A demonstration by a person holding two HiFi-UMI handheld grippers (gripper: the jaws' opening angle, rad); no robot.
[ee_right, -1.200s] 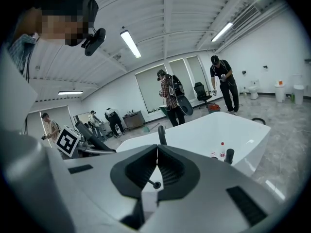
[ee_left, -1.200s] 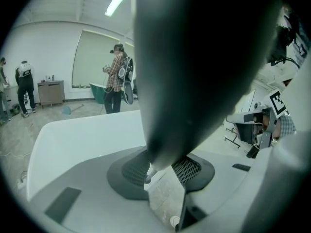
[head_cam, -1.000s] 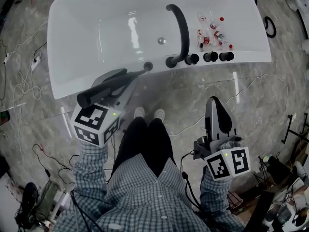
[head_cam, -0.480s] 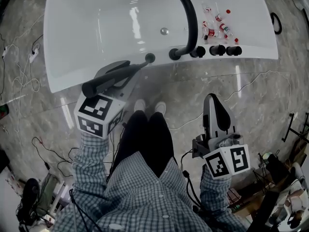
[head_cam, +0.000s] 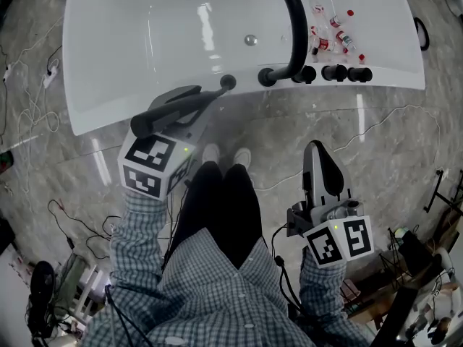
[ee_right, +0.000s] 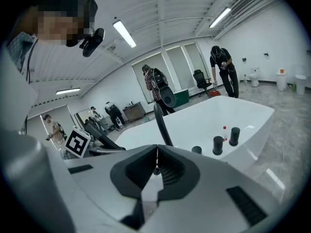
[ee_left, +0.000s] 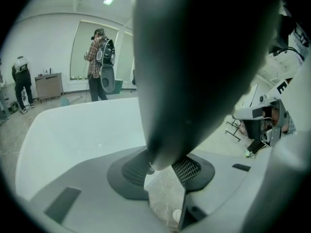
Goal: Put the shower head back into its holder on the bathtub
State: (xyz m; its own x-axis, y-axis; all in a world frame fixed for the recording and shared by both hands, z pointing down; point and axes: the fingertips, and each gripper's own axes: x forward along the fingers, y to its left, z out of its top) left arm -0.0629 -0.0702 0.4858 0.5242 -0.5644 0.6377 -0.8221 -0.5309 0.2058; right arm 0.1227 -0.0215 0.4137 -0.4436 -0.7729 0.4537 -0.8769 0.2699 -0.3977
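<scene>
The black shower head [head_cam: 170,114] is a long dark bar lying across my left gripper [head_cam: 189,108], which is shut on it; its thin far end reaches a round black fitting [head_cam: 228,82] on the near rim of the white bathtub [head_cam: 130,49]. Whether that end sits in the fitting I cannot tell. In the left gripper view the shower head [ee_left: 194,57] fills the upper frame as a dark blur above the left gripper [ee_left: 165,171]. My right gripper [head_cam: 322,157] hangs over the floor, shut and empty; in the right gripper view the right gripper [ee_right: 155,165] shows its pads meeting.
A black arched spout [head_cam: 293,27] and three black knobs [head_cam: 334,72] stand on the tub rim right of the fitting. Small bottles [head_cam: 334,33] lie at the tub's right end. The person's legs and shoes [head_cam: 224,157] stand between the grippers. Cables cross the marble floor [head_cam: 43,107].
The head view has shifted, so the tub sits higher in the frame. My left gripper has edged slightly toward the tub with the shower head. The right gripper has barely moved.
</scene>
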